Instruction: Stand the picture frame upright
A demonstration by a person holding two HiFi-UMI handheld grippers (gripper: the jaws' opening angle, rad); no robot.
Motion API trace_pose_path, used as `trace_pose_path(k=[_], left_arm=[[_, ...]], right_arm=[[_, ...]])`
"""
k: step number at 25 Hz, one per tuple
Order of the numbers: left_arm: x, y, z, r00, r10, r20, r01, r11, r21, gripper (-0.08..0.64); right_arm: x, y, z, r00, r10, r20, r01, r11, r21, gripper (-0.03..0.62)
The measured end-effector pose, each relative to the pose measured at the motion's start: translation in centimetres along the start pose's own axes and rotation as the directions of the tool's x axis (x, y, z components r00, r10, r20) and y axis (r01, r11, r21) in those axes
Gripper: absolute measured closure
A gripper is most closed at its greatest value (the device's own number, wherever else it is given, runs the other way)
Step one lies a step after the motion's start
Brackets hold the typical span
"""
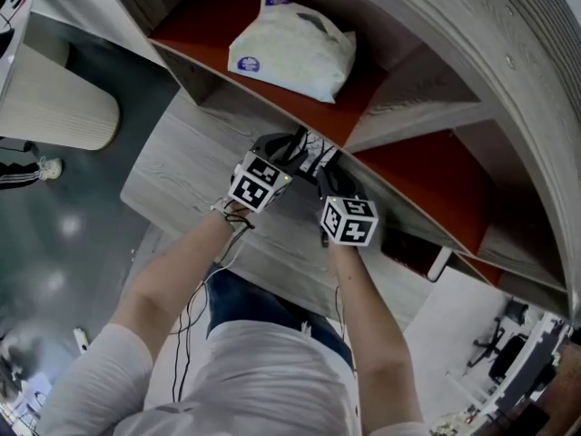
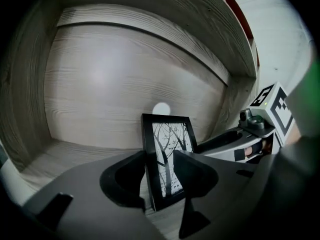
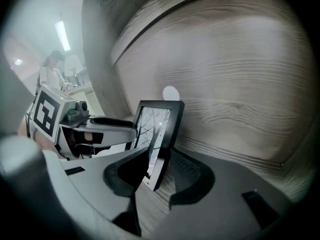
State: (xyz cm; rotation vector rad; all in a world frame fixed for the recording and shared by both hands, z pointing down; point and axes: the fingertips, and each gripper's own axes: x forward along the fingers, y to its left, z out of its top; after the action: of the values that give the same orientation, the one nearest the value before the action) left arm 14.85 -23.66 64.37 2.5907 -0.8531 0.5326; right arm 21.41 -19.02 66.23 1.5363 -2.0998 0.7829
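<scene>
A small black picture frame (image 2: 170,134) with a bare-tree print stands nearly upright on the pale wood shelf floor (image 2: 65,154), close to the back wall. My left gripper (image 2: 160,156) is shut on the frame's lower left edge, one jaw against the back and one over the face. My right gripper (image 3: 160,154) is shut on the other side of the frame (image 3: 156,121), with the ribbed pad behind it. Each gripper's finger shows in the other's view: the right one's finger (image 2: 220,139), the left one's finger (image 3: 112,125). In the head view both marker cubes (image 1: 259,182) (image 1: 349,221) sit side by side at the shelf opening.
The recess has a wood back wall with a white round spot (image 2: 161,109) and a side wall (image 2: 235,94) close on the right. Above it, a white plastic bag (image 1: 295,48) lies on a red shelf (image 1: 204,25). A person (image 3: 52,71) stands far behind.
</scene>
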Motion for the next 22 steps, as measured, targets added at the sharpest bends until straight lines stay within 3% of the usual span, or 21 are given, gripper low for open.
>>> trace_pose_path(k=[9,17,22], left_arm=[[2.4,0.4,3.2,0.997,0.01,0.076,-0.021,0.99,0.139,0.379],[4.0,1.1,3.3,0.995,0.029,0.092,-0.047,0.978,0.202,0.379],[4.7,1.0,2.6,0.997,0.014,0.073,-0.029,0.976,0.215,0.376]], right_arm=[[1.3,-2.2,2.3,0.998,-0.05,0.032,0.052,0.998,-0.039,0.455],[1.9,-3.1,3.1,0.997,-0.068,0.033,0.072,0.99,-0.118,0.443],[2.2,-3.2,2.9,0.998,-0.066,0.013,0.067,0.991,-0.119,0.443]])
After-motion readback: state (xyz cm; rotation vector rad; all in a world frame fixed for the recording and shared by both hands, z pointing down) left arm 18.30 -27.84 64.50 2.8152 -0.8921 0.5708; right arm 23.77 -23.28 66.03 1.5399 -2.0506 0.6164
